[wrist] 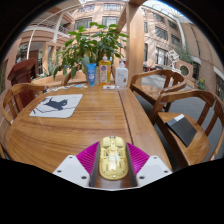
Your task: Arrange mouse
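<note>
A pale yellow-gold mouse [113, 158] sits lengthwise between my two fingers, and both magenta pads [88, 157] press against its sides. My gripper [113, 163] is shut on the mouse and holds it over the near part of the wooden table [75, 135]. A light mouse mat [57, 105] with a dark bird-like figure lies on the table beyond my fingers, to the left.
A potted plant [90, 45] and several bottles [104, 72] stand at the table's far end. Wooden chairs stand at the left [12, 100] and at the right [190, 125]. A building with windows shows beyond.
</note>
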Action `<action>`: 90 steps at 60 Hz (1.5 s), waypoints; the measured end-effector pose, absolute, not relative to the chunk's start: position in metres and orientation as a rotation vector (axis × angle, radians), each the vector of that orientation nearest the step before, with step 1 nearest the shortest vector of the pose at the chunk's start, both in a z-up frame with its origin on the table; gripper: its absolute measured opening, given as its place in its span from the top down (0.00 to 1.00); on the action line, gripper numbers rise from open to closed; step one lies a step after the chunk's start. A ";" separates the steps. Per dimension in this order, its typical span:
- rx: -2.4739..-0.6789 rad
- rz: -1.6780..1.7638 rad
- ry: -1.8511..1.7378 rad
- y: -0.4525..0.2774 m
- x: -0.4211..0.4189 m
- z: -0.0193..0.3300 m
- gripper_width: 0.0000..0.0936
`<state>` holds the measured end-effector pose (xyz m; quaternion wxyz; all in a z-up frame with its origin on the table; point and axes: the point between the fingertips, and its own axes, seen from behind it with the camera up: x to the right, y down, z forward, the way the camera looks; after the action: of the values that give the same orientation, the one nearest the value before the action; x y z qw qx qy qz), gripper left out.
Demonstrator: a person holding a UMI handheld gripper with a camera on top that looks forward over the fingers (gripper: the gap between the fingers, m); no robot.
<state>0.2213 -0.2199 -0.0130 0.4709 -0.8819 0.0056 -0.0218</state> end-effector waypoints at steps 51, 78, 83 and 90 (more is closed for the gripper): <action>-1.710 -0.106 0.028 -0.056 0.128 0.245 0.63; -2.138 -0.010 -0.174 0.013 -0.046 0.002 0.53; -2.147 0.003 -0.183 0.009 -0.051 -0.004 0.47; -2.104 -0.021 -0.205 -0.004 -0.051 0.019 0.09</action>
<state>-0.0514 -0.0038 0.0188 0.4915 -0.8668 -0.0844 -0.0087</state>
